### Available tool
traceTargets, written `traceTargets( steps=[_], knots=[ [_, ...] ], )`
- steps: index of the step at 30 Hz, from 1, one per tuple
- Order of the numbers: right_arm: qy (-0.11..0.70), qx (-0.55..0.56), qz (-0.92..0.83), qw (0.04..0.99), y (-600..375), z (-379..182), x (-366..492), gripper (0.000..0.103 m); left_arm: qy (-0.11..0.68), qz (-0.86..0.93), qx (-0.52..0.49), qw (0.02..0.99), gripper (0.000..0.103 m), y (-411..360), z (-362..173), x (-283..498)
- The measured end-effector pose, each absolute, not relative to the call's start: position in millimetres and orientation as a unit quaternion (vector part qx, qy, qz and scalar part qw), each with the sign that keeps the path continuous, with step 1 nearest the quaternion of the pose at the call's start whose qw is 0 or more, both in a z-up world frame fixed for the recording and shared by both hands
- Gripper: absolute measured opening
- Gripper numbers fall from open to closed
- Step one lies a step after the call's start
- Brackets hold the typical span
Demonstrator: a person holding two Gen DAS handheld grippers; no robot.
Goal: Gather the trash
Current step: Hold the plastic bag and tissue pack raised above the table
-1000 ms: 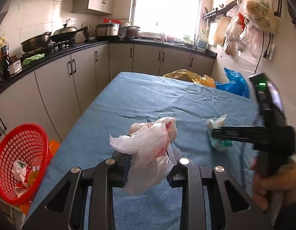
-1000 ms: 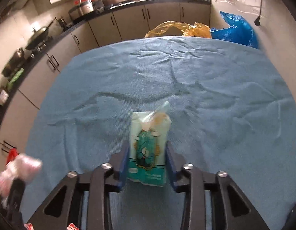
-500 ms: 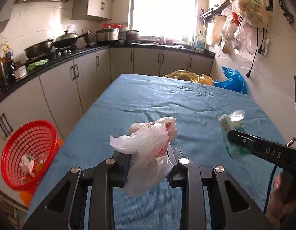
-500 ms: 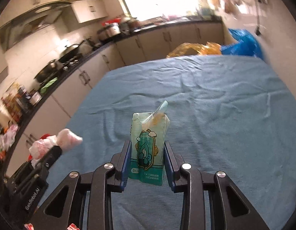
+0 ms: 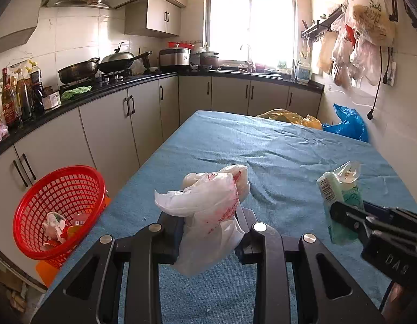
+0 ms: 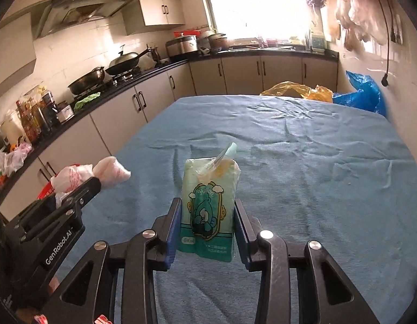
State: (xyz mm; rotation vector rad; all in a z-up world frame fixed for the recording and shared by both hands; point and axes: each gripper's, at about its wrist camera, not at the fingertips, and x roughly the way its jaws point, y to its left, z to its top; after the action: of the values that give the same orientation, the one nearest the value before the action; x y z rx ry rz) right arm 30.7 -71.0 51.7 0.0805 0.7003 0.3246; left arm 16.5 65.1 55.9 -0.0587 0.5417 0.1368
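Observation:
My left gripper (image 5: 209,232) is shut on a crumpled white plastic bag with red print (image 5: 208,208) and holds it above the blue-clothed table (image 5: 276,145). The bag also shows in the right wrist view (image 6: 81,175). My right gripper (image 6: 207,229) is shut on a green tissue pack (image 6: 208,208), held upright above the table. The pack also shows at the right of the left wrist view (image 5: 340,194). A red mesh basket (image 5: 60,210) with some trash in it stands off the table's left edge.
Kitchen cabinets and a black counter with pans and bottles (image 5: 81,94) run along the left and back. A yellow bag (image 5: 286,116) and a blue bag (image 5: 348,127) lie at the table's far end. Plastic bags (image 5: 365,27) hang on the right wall.
Both grippers have lifted and tilted up from the table with their loads. The right gripper has moved from pointing down at the cloth to level, beside the left one.

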Motion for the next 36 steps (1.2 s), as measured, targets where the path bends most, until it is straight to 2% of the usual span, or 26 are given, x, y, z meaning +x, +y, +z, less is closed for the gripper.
traceTargets(
  steps=[19, 36],
  knots=[
    [0.332, 0.017, 0.162, 0.929, -60.6, 48.1, 26.1, 0.040, 0.257, 0.075, -0.019, 0.963, 0.028, 62.1, 59.4, 11.9],
    [0.343, 0.051, 0.176, 0.921, -54.6, 61.5, 25.7, 0.040, 0.246, 0.080, -0.046, 0.965, 0.029, 88.9, 75.6, -8.5]
  ],
)
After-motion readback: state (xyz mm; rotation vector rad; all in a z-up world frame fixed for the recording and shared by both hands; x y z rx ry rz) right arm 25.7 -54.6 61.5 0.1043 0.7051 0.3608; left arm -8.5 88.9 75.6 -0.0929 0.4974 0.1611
